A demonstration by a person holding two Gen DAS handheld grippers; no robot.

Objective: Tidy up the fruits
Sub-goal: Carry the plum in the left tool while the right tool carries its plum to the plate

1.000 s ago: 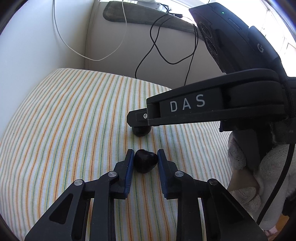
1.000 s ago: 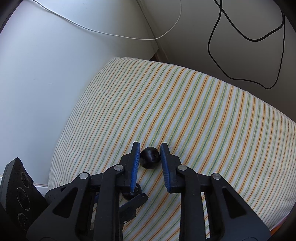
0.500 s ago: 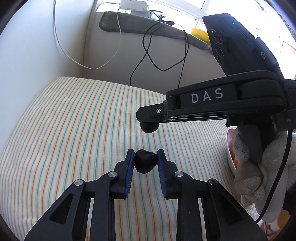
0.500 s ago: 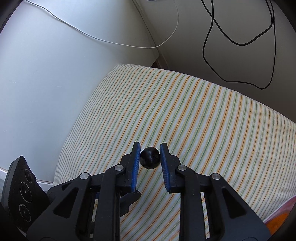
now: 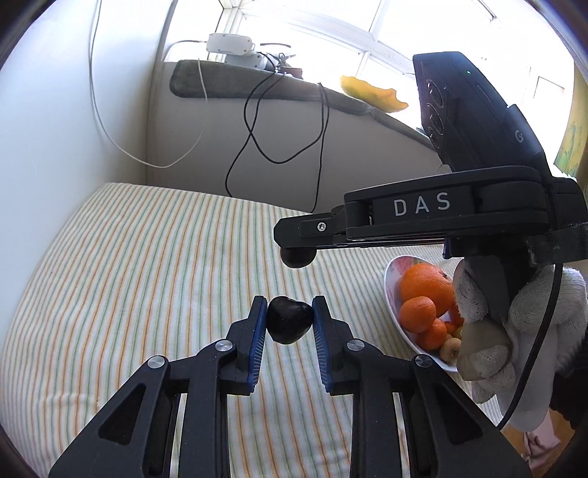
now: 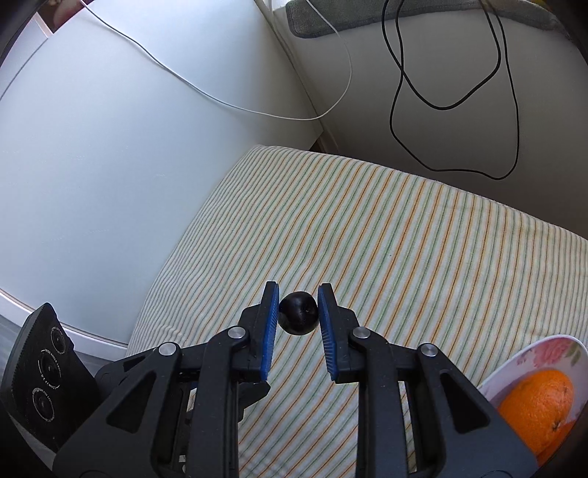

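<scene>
Striped cloth [image 5: 139,257], black cable [image 6: 452,106], white cable [image 6: 220,99], grey mat [image 5: 228,86]

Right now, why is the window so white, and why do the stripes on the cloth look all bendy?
In the left wrist view, sunlight overwhelms the window, so it washes out to white, and the dark fruit in the left tongs loses its detail. In both views the fisheye lens curves the striped cloth and darkens the corners; the stripes are probably straight.

Two wrist fisheyes close above the striped cloth [image 5: 147,275], angled down along their jaws, sharing the fruit bowl [image 6: 522,364]
</scene>
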